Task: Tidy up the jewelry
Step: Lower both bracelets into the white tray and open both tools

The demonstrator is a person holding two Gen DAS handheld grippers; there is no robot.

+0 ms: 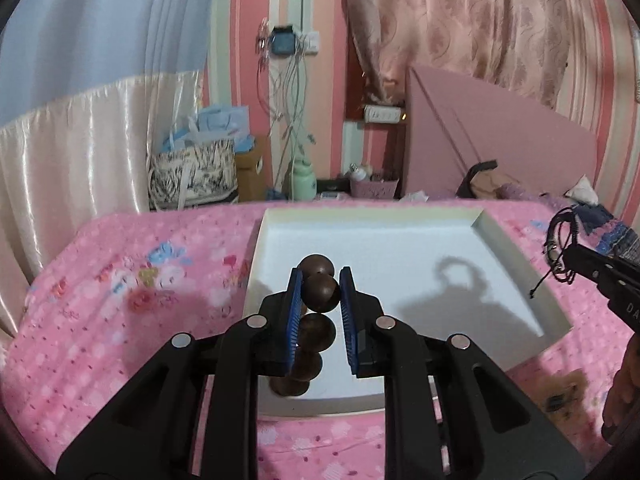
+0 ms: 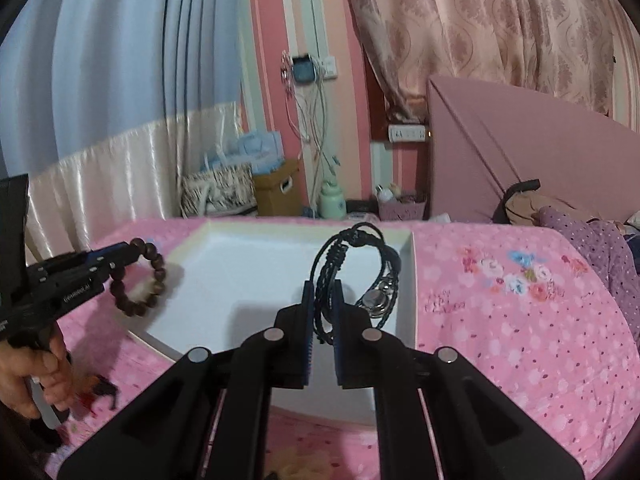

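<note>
Holding position over the tray, both grippers carry jewelry above its white floor. Left gripper: the blue pads are clamped on one bead of the bead bracelet; the remaining brown beads hang below the fingers. In the right wrist view, this bracelet forms a full loop at the tray's left edge, with a hand on the gripper's handle. Right gripper: the fingers are closed on the cord bracelet, a black braided loop that rises above the fingertips. A round metal charm hangs at its right side, near the tray's right wall. The tray rests on a pink floral bedspread. No jewelry lies in the tray.
</note>
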